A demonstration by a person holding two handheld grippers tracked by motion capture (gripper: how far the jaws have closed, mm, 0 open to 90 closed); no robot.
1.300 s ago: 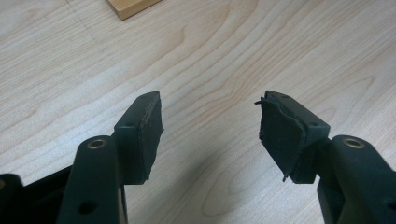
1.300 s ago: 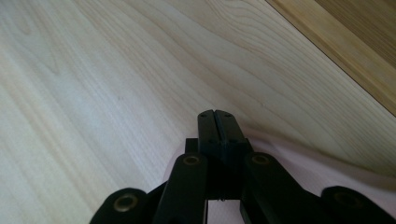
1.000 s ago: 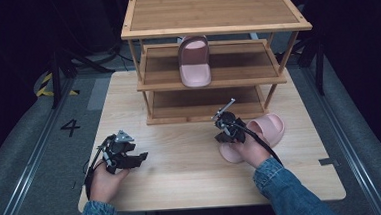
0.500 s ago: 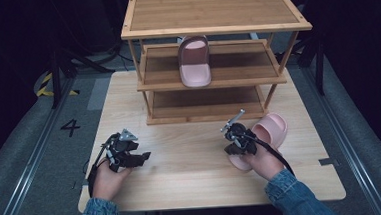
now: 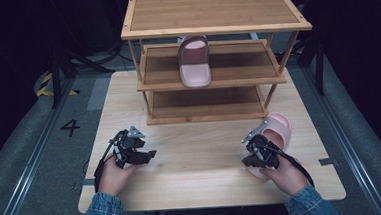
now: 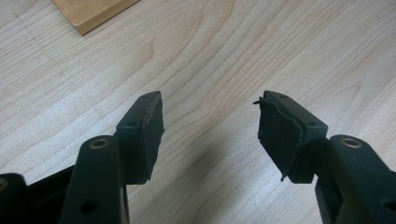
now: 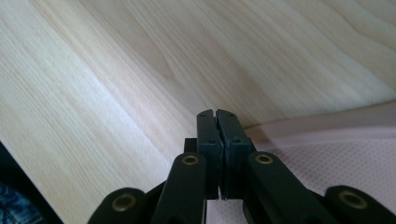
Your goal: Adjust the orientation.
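Observation:
A pink slipper [image 5: 278, 128] lies on the wooden table [image 5: 196, 159] at the right, toe towards the rack. My right gripper [image 5: 246, 161] hangs over its heel end, low and angled left. In the right gripper view the pads [image 7: 217, 114] are pressed together with nothing seen between them, and the slipper's dotted insole [image 7: 327, 154] lies just under and beside the jaws. A second pink slipper [image 5: 194, 62] stands on the rack's middle shelf. My left gripper [image 5: 150, 154] rests at the table's left front, jaws open [image 6: 210, 121] over bare wood.
A three-tier bamboo shoe rack [image 5: 212, 11] stands at the back of the table; a corner of it [image 6: 88, 14] appears in the left gripper view. The table's front edge [image 7: 18, 154] runs close to my right gripper. Dark floor surrounds the table.
My right hand has moved right and towards the table's front edge. The table slipper's heel end has swung the same way. The left gripper has stayed put.

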